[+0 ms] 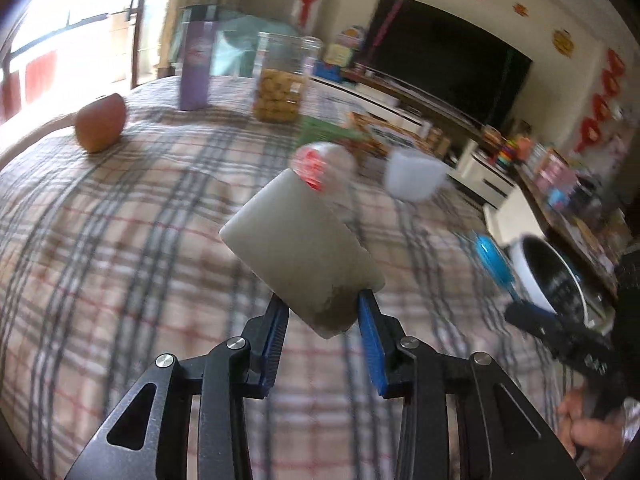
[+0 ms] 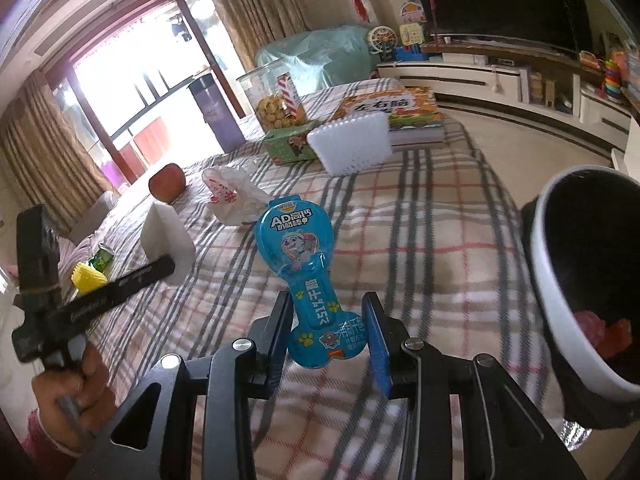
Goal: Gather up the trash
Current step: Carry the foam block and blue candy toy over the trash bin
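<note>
Plaid-covered table, living room behind. Left gripper [image 1: 323, 322]: pinching white foam block [image 1: 300, 256], lifted clear of cloth. Right gripper [image 2: 330, 334]: pinching blue snack wrapper [image 2: 298, 256]. Bin [image 2: 592, 280]: at table's right edge. Crumpled plastic bag [image 2: 236, 196]: mid-table, uncollected. Step: carrying. Next: release both over bin.

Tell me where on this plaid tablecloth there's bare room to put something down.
Free: the wide stretch of tablecloth between the crumpled plastic bag, the white basket and the black bin, and the near cloth in front of the apple. Crowded: the far end, with the cookie jar, purple bottle, green box and book.
</note>
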`<state>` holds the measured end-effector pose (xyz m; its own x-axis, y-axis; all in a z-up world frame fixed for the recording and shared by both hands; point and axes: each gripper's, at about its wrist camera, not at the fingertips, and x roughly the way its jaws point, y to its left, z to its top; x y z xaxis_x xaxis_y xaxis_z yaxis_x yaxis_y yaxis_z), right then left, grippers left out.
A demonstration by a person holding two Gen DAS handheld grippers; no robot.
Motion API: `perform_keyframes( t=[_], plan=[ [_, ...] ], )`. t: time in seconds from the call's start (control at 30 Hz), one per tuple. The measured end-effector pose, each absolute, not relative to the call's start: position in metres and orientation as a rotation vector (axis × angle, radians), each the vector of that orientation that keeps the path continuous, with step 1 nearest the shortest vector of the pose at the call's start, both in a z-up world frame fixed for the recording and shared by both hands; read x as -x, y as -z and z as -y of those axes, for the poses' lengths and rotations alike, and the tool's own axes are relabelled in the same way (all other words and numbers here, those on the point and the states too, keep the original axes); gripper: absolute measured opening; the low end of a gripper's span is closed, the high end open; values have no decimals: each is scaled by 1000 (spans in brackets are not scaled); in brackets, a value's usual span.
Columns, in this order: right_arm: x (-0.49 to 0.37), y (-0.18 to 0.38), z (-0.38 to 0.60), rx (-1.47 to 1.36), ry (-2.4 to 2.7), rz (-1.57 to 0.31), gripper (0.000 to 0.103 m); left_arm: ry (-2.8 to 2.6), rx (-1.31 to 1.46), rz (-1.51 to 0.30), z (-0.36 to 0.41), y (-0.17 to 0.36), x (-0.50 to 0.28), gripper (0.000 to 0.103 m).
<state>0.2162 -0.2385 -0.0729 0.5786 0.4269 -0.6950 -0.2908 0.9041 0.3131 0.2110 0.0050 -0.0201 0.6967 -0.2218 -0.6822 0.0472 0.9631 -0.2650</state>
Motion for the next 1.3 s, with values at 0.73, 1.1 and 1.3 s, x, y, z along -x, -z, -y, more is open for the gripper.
perform_keyframes(
  t=[0.73,1.1,1.3],
  plan=[
    [-177,52,340,-249,-242,-788,36,429,70,-817,116,6,-211,34],
    [-173,49,385,-261,-151,-781,36,510,24,-817,168,6,-232,34],
    [-175,49,403,-261,-113,-781,36,548,28,-837,186,10,-253,34]
  ],
)
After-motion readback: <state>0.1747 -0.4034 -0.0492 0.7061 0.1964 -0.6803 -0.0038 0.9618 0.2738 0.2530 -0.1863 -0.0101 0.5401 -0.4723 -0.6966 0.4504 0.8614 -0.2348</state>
